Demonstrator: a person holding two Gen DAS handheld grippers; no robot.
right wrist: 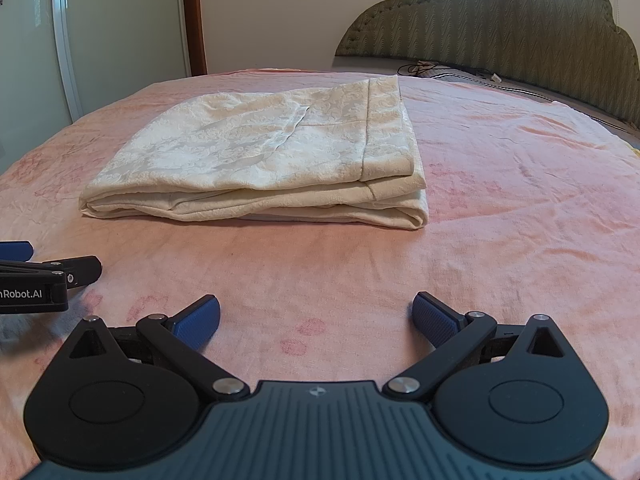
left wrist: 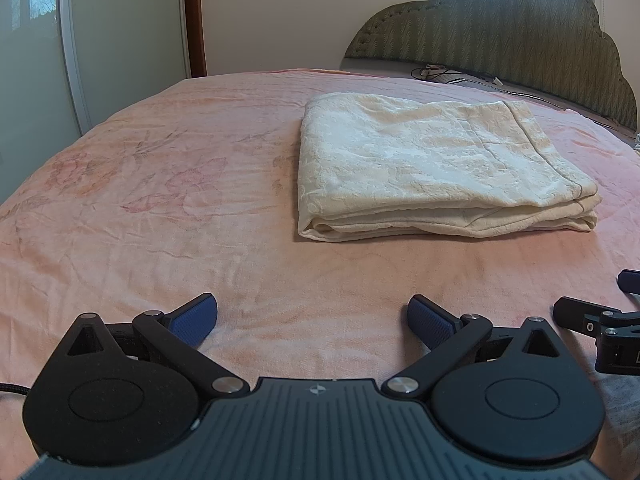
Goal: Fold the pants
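Note:
Cream patterned pants point(left wrist: 440, 168) lie folded in a flat rectangular stack on the pink bedspread point(left wrist: 160, 208). They also show in the right wrist view point(right wrist: 272, 160), on the same bedspread point(right wrist: 520, 200). My left gripper point(left wrist: 312, 320) is open and empty, low over the bedspread, well short of the stack's near edge. My right gripper point(right wrist: 316, 320) is open and empty too, beside the left one and equally short of the stack. Each gripper shows at the edge of the other's view: the right one point(left wrist: 600, 312) and the left one point(right wrist: 40, 276).
A green padded headboard point(left wrist: 520, 40) stands behind the bed at the right, with cables point(left wrist: 448, 72) along its base. A white wardrobe door point(left wrist: 120, 40) and a wooden door frame point(left wrist: 194, 20) stand at the left. The bedspread is wrinkled around the stack.

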